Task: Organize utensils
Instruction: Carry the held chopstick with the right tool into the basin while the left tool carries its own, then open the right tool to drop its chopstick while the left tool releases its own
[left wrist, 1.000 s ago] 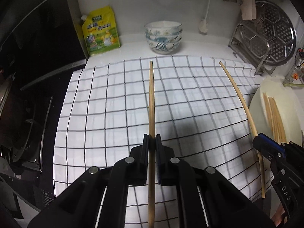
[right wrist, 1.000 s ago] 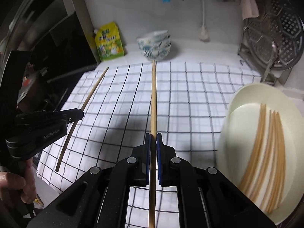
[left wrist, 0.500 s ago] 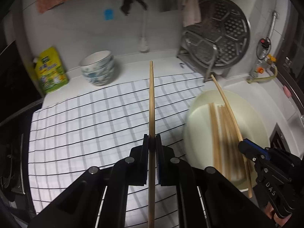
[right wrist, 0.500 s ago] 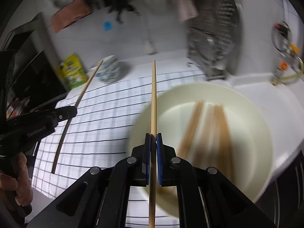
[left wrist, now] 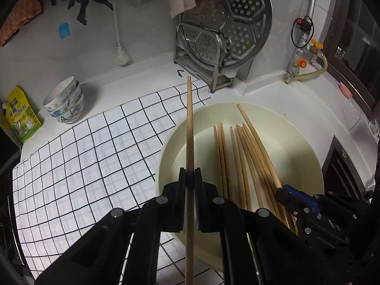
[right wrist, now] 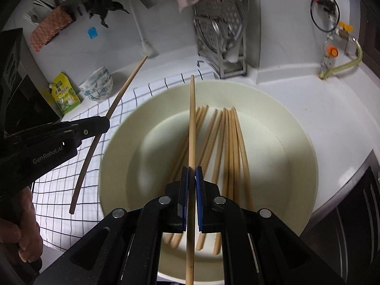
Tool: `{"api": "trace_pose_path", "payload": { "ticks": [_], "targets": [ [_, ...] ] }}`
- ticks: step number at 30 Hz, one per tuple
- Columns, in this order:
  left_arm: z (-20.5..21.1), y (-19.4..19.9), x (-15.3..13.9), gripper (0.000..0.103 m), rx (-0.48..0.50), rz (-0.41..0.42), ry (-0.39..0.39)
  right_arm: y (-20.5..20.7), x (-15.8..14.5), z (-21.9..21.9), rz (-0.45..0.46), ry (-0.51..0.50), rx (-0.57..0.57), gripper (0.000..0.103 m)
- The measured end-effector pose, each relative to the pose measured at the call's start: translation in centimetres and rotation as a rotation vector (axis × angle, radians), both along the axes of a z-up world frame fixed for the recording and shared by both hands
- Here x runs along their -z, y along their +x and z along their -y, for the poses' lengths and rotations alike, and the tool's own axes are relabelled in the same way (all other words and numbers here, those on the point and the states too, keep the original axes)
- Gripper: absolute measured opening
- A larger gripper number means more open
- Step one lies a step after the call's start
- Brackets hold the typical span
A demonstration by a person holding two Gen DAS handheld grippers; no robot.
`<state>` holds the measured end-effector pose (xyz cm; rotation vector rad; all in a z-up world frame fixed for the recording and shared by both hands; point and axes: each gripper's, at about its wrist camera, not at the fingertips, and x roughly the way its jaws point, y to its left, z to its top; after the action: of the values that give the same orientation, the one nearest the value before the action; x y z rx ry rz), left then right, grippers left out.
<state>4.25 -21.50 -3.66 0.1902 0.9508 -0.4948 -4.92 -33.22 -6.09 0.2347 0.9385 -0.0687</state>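
Note:
My left gripper [left wrist: 190, 178] is shut on a wooden chopstick [left wrist: 189, 128] that points forward over the left rim of a cream round basin [left wrist: 306, 142]. Several chopsticks [left wrist: 239, 156] lie side by side in that basin. My right gripper [right wrist: 192, 173] is shut on another chopstick [right wrist: 192, 123], held above the basin [right wrist: 296, 147] and the loose chopsticks [right wrist: 228, 142] inside. In the left wrist view the right gripper [left wrist: 283, 190] shows at the lower right with its chopstick [left wrist: 256, 140] over the pile. In the right wrist view the left gripper [right wrist: 105, 122] holds its chopstick [right wrist: 125, 86] beside the basin's left rim.
A checked cloth [left wrist: 83, 156] covers the counter left of the basin. Stacked patterned bowls [left wrist: 65, 103] and a yellow-green pouch [left wrist: 22, 118] stand at the back left. A metal rack with a perforated steamer plate [left wrist: 225, 23] stands behind the basin. Gas pipe fittings [left wrist: 306, 54] are at the back right.
Both grippers have swung to the right, from over the checked cloth to the basin, each still holding its chopstick. The basin now fills the middle of both views.

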Motion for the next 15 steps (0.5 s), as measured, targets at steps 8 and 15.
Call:
{"api": "trace_pose_path", "payload": {
  "ticks": [8, 15],
  "targets": [
    [0.9, 0.5, 1.9, 0.008, 0.012, -0.033, 0.048, 0.7, 1.6, 1.0, -0.029, 0.022, 0.012, 0.006],
    [1.3, 0.7, 2.7, 0.008, 0.015, -0.047, 0.065, 1.2, 2.6, 1.2, -0.052, 0.019, 0.016, 0.006]
  ]
}}
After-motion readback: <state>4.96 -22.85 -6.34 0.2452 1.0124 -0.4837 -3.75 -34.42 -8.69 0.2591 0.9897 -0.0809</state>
